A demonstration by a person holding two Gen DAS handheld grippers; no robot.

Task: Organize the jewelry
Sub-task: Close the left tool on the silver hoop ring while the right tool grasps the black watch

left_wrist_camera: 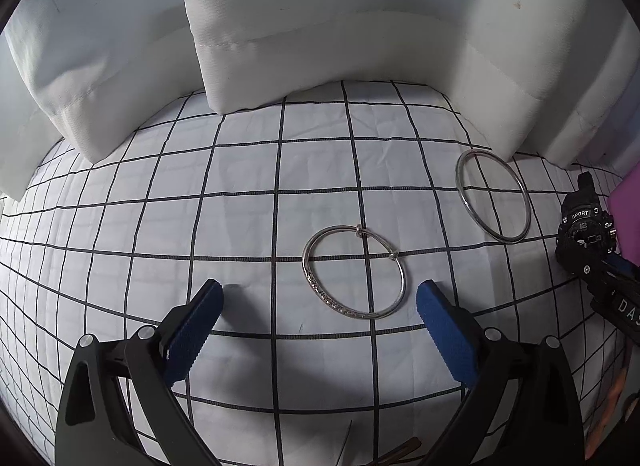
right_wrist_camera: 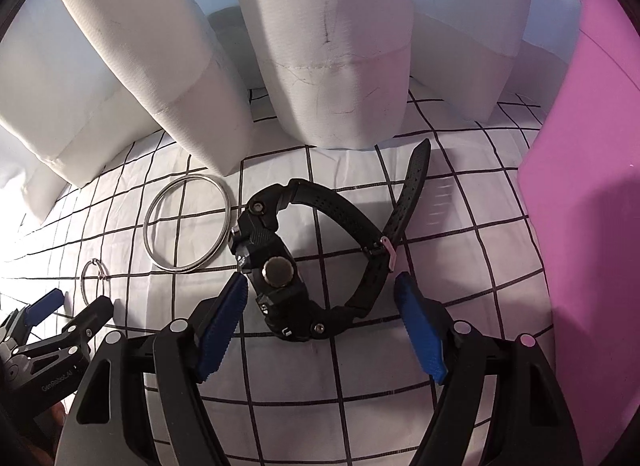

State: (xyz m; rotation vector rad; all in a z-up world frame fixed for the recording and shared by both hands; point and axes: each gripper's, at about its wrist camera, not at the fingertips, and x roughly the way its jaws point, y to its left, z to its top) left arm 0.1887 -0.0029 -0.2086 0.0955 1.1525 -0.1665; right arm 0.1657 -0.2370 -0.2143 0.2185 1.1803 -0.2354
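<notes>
Your right hand-held gripper point(right_wrist_camera: 320, 298) stands wide, jaws either side of the black sports watch point(right_wrist_camera: 280, 278), not pressing it. The watch lies on its side on the checked sheet point(right_wrist_camera: 360, 406); judge it chunky and rigid at the case, strap flexible. Take it across the case. Your left hand-held gripper point(left_wrist_camera: 320, 306) is also wide and empty, just short of the thin bangle point(left_wrist_camera: 354, 272), which looks light, stiff and slippery. A second bangle point(left_wrist_camera: 494, 195) lies near the white curtain point(left_wrist_camera: 320, 25); a pink panel point(right_wrist_camera: 592, 145) stands right.
</notes>
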